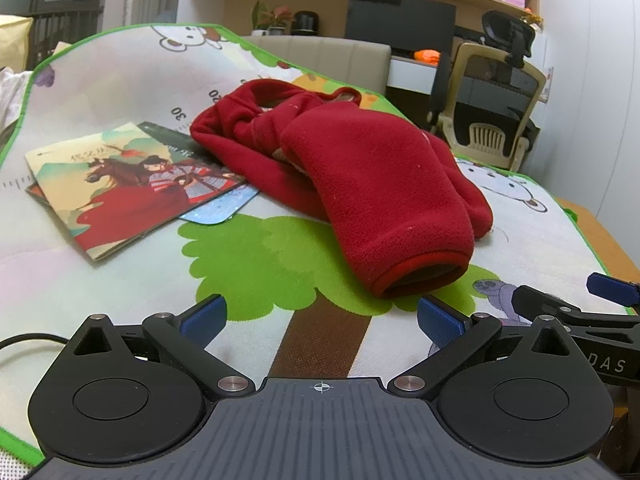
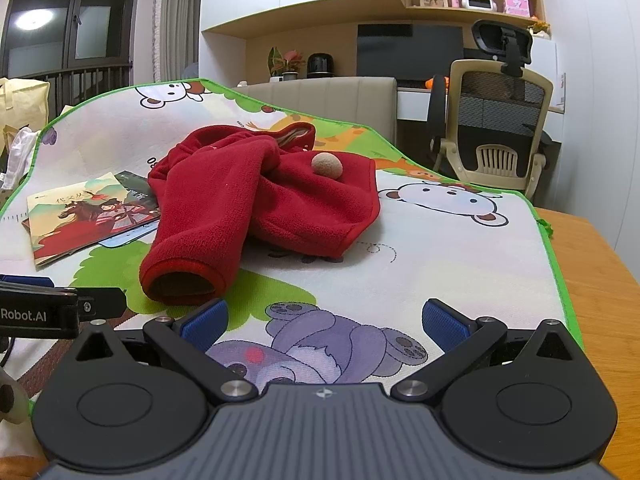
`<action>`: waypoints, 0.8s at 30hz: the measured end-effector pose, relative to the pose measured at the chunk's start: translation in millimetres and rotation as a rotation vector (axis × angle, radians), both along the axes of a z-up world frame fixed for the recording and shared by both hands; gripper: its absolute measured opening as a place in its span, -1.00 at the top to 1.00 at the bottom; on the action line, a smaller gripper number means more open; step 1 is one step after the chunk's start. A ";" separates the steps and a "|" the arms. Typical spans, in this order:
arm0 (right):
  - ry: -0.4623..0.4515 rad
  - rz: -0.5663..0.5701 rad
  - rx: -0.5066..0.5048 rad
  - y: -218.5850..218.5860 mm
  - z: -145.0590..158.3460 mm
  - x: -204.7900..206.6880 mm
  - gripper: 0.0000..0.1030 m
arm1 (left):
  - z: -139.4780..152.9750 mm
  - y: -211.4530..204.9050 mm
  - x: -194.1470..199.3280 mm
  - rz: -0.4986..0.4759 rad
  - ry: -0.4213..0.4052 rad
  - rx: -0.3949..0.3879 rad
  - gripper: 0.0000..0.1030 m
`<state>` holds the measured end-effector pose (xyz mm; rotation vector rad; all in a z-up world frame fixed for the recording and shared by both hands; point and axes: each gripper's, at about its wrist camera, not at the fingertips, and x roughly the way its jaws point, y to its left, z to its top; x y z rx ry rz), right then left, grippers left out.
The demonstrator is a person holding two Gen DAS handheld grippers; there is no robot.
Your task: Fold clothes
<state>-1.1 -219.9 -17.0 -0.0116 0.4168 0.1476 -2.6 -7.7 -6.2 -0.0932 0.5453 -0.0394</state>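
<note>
A crumpled red fleece garment [image 1: 352,168] [image 2: 256,196] lies on a cartoon-printed mat [image 1: 260,248] [image 2: 440,248], one sleeve cuff [image 1: 424,274] [image 2: 180,280] pointing toward me. A beige pom-pom [image 2: 327,165] sits on the garment. My left gripper [image 1: 322,318] is open just short of the cuff, nothing between its blue pads. My right gripper [image 2: 324,318] is open too, low over the mat, right of the cuff. Each gripper shows at the edge of the other's view: the right gripper [image 1: 580,312] and the left gripper [image 2: 60,304].
Picture books [image 1: 124,192] [image 2: 88,212] lie on the mat left of the garment, partly under it. Bare wooden tabletop [image 2: 592,272] shows right of the mat. An office chair [image 2: 496,128], a beige headboard [image 1: 328,56] and shelves stand behind. A cable [image 1: 24,344] runs at left.
</note>
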 end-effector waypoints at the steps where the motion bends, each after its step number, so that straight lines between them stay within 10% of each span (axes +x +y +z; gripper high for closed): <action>1: 0.000 0.000 0.000 0.1 -0.1 0.1 -1.00 | 0.0 0.2 0.1 0.000 0.001 0.000 -1.00; 24: 0.008 0.001 0.001 0.2 -2.3 0.0 -1.00 | -1.2 -0.5 -0.5 0.008 0.013 0.002 -1.00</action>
